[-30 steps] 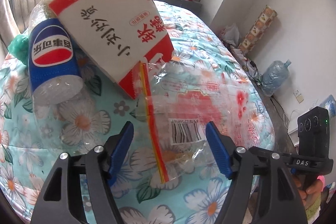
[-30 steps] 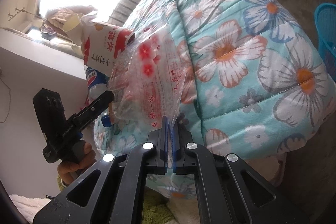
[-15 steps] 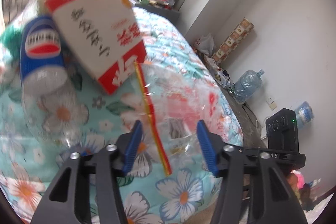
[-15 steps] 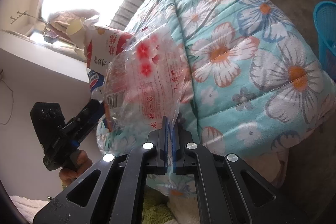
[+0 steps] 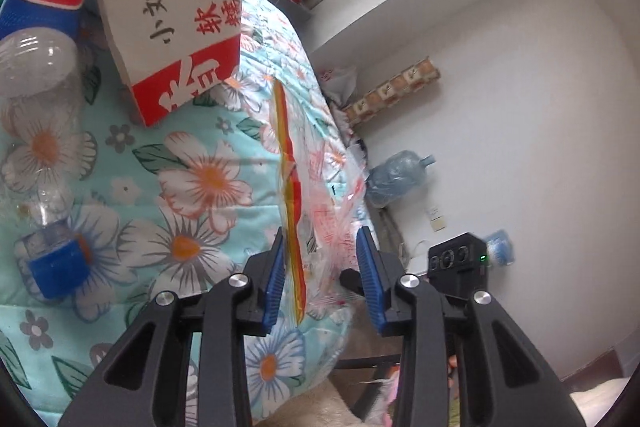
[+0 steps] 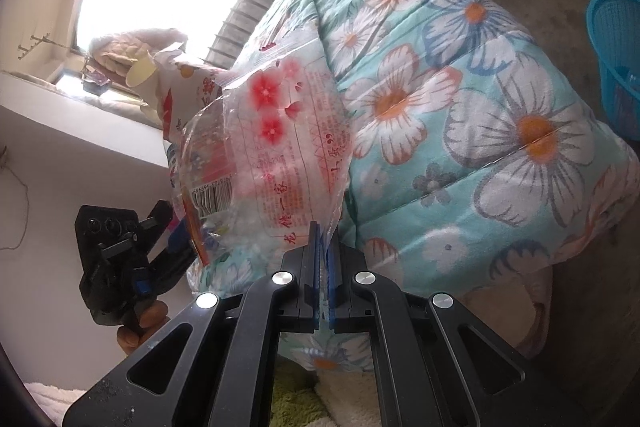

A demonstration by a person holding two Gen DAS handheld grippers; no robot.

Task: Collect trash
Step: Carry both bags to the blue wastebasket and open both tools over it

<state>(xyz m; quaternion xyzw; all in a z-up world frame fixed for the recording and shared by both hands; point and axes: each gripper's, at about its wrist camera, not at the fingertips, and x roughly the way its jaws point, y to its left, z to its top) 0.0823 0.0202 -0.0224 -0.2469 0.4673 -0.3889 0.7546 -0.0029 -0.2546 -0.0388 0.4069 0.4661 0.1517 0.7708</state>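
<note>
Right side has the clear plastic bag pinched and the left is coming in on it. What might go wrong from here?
1. The left gripper is closing with only the bag's red and yellow strip edge between its jaws; the thin film may slip out.
2. The right gripper pinches just one edge of the clear plastic bag, so pulling apart could tear it.
3. The red and white carton and the cola bottle lie close by on the floral quilt and could get bumped.

We see a bed under a turquoise floral quilt (image 5: 192, 187). Lying on it are a clear soda bottle (image 5: 44, 75) with a blue cap, and a red-and-white carton (image 5: 172, 3), which seems to lean partly against the bottle. The quilt's edge drapes over the bedside.
</note>
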